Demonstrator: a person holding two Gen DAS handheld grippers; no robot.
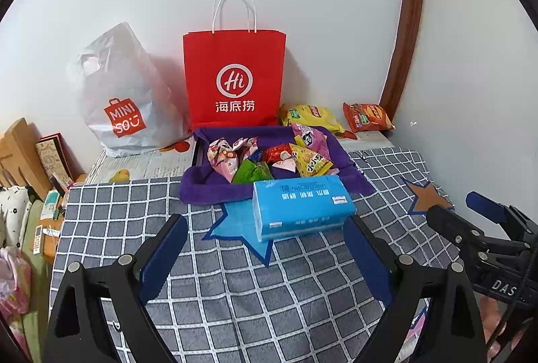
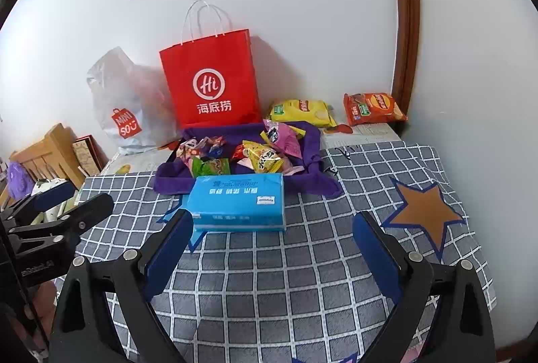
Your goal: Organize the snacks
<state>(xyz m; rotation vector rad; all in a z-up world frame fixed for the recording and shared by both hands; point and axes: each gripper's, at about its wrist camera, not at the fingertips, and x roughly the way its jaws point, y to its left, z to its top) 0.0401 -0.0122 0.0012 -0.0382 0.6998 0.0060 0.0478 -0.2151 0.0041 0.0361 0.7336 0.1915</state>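
Several small snack packets (image 1: 269, 157) lie heaped on a tray lined with purple cloth (image 1: 201, 188) at the back of the checked cover. A blue tissue pack (image 1: 302, 208) lies just in front of it. Behind, by the wall, are a yellow chip bag (image 1: 311, 115) and an orange chip bag (image 1: 368, 117). My left gripper (image 1: 265, 228) is open and holds nothing, a little short of the tissue pack. My right gripper (image 2: 273, 218) is open too, with the tissue pack (image 2: 237, 201) just beyond its left finger. The snack packets (image 2: 265, 157) and both chip bags (image 2: 301, 110) (image 2: 373, 109) show there as well.
A red paper bag (image 1: 234, 77) stands against the wall, with a white plastic shopping bag (image 1: 121, 100) to its left. A wooden door frame (image 1: 403, 43) runs up the right. Clutter and a wooden chair (image 1: 20, 154) sit off the left edge. The checked cover (image 1: 252, 295) has star patches.
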